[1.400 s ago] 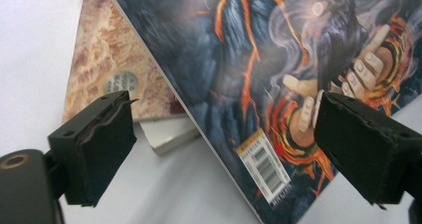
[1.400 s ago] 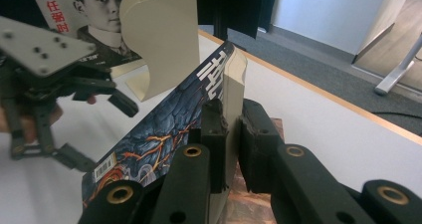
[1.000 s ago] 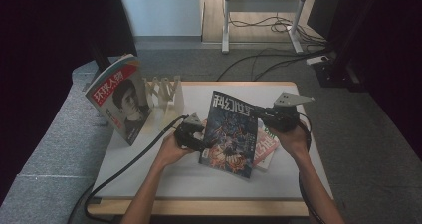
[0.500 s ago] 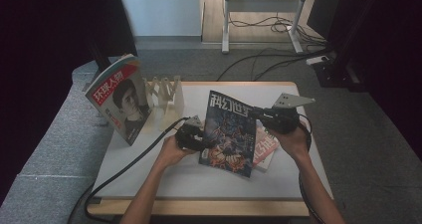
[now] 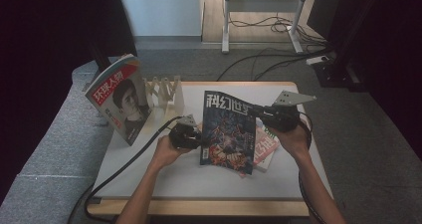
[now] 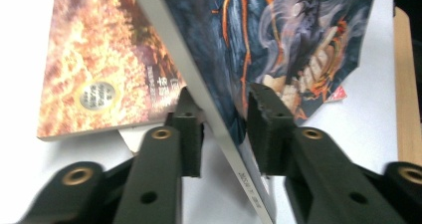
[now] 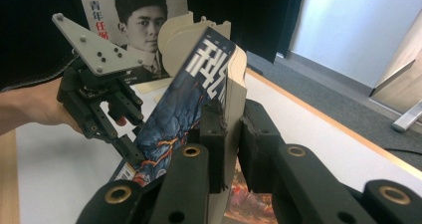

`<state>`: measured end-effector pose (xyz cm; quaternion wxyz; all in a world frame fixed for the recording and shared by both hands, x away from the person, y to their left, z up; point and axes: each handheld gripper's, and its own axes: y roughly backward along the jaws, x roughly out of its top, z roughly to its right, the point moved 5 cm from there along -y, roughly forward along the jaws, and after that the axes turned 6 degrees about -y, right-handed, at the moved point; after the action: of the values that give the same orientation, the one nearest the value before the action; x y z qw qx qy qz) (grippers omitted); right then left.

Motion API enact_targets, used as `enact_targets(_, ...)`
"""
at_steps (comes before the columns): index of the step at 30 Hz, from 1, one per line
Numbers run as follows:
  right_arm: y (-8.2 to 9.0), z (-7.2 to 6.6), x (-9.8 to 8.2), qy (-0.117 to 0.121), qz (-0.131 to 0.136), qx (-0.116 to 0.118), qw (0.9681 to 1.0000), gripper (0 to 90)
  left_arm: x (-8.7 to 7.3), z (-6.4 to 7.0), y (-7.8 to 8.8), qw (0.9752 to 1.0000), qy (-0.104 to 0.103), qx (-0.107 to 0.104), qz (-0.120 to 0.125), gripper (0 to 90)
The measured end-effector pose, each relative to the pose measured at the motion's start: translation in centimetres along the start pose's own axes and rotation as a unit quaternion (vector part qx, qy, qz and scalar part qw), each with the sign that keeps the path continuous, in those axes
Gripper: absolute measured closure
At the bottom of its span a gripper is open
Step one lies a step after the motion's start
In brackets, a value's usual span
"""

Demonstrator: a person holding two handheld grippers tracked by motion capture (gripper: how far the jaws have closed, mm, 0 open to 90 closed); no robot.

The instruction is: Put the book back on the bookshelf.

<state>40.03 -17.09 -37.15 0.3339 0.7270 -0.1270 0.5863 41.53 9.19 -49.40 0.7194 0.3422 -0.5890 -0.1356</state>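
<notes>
Holding the dark magazine (image 5: pixel 226 132) upright above the table (image 5: pixel 308 184), your right gripper (image 7: pixel 231 122) clamps its pages while your left gripper (image 6: pixel 224 127) has just been closing around its spine; racking it remains.

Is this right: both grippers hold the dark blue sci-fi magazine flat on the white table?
Not flat. The dark blue sci-fi magazine is raised on edge above the white table, with the left gripper and right gripper on opposite edges, as the high view shows.

A dark blue, glossy-covered magazine (image 7: pixel 191 92) is pinched upright by the right gripper (image 7: pixel 229 129) at its page edge. Its lower spine side is met by the left gripper (image 7: pixel 130 134); a portrait-cover magazine (image 7: pixel 134 20) is seen behind.
</notes>
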Motion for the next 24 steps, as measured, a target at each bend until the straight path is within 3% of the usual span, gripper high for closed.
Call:
enact_targets(8,0.5,-0.2,1.2,0.01,0.012,-0.008,0.9998,81.0,0.9,0.2,1.0,0.9992,-0.025,0.024,0.019,76.1)
enact_targets(14,0.8,-0.2,2.2,0.017,0.026,-0.017,0.9994,81.3,1.5,0.3,1.6,0.9977,-0.029,0.037,0.049,78.6)
enact_targets(20,1.1,-0.5,3.3,0.033,0.038,-0.03,0.9983,81.3,2.0,0.6,2.2,0.9918,-0.059,0.085,0.076,80.9)
enact_targets(21,1.1,-0.6,3.4,0.035,0.04,-0.032,0.9981,81.3,2.0,0.6,2.2,0.9909,-0.063,0.09,0.078,81.1)
enact_targets(24,1.0,-0.4,3.2,0.036,0.034,-0.04,0.998,81.0,1.5,0.7,1.8,0.992,-0.072,0.084,0.06,81.0)
